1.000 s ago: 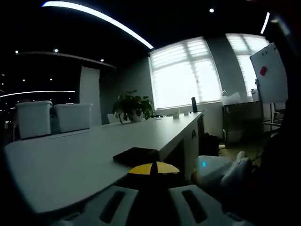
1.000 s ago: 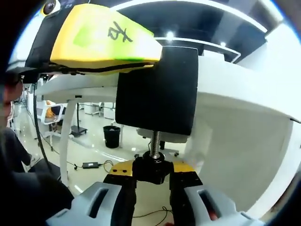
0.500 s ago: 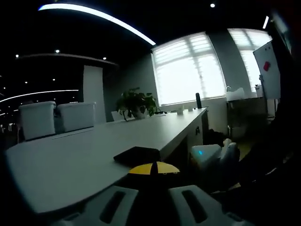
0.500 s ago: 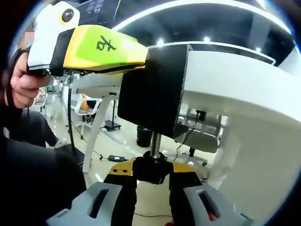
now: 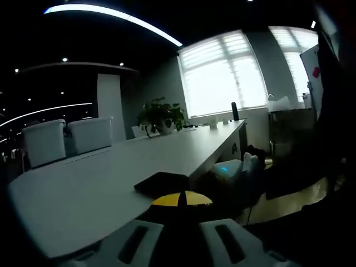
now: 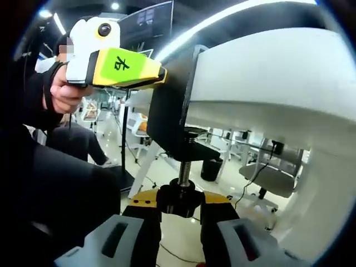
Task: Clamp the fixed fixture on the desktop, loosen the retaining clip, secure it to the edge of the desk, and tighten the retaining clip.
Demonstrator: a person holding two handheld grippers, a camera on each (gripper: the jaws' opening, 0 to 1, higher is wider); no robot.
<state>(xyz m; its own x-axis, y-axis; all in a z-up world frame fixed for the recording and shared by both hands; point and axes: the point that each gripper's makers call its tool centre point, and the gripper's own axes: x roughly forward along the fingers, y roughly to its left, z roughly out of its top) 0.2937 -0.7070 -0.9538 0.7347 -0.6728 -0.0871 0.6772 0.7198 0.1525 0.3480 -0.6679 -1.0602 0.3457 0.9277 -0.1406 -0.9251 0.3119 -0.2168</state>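
Jaws on the right gripper (image 6: 181, 214) were pinched in on the black knob (image 6: 179, 196) at the bottom of the clamp's screw (image 6: 184, 169), so that hand had the tightening part. Everything that mattered hung off the desk edge (image 6: 261, 103): the black fixture (image 6: 172, 114) was hooked over that edge, its top plate (image 5: 161, 182) flat on the desktop and its threaded screw running straight down below the edge, right in line with the right jaws. So the screw's long axis pointed pretty much along that gripper, meaning a twist about its own axis would've been the move, I reckon. Over on the other side of the fixture from the desk, the left gripper (image 6: 119, 67) gripped its upper part, jaws closed on it as far as I could tell in that dim view.
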